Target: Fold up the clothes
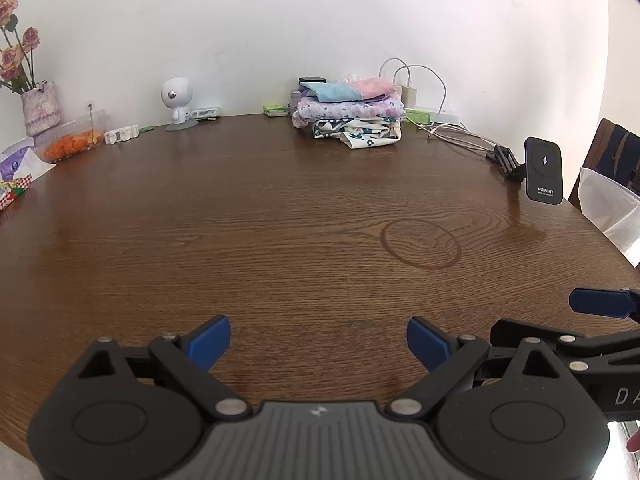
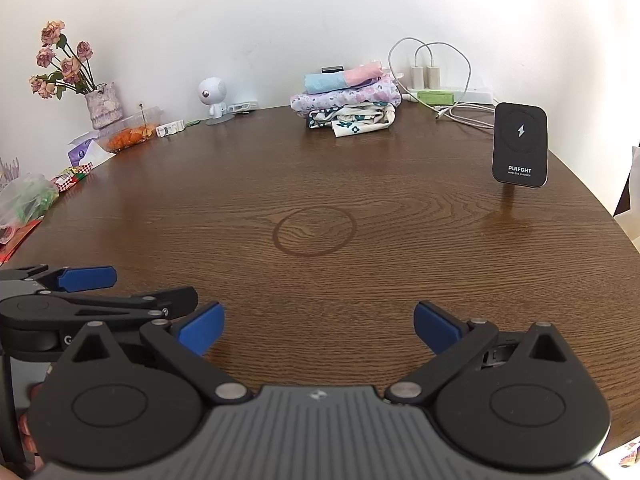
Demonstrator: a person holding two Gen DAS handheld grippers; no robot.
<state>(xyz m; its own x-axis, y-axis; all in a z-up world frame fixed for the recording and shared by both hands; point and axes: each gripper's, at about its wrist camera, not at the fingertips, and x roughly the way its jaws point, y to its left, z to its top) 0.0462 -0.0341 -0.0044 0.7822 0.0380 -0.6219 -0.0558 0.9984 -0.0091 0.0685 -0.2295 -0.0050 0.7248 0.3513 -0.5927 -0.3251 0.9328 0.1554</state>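
A stack of folded clothes (image 1: 352, 110) (image 2: 348, 102) sits at the far edge of the round wooden table (image 1: 280, 220) (image 2: 360, 184): blue and pink pieces on top, purple floral below, white floral at the bottom. My left gripper (image 1: 319, 338) hovers open over the near side of the table, nothing between its blue fingers (image 1: 212, 338). My right gripper (image 2: 319, 324) is also open and empty, beside the left one. Each gripper shows at the edge of the other's view, the right one (image 1: 600, 304) and the left one (image 2: 86, 278).
A black wireless charger stand (image 1: 544, 170) (image 2: 520, 144) stands at the right. Cables and plugs (image 1: 424, 96) lie behind the clothes. A white robot figure (image 1: 176, 98), a food container (image 1: 74, 140), a vase of roses (image 2: 102, 104) and wrappers line the left rim. A chair (image 1: 616, 152) stands right.
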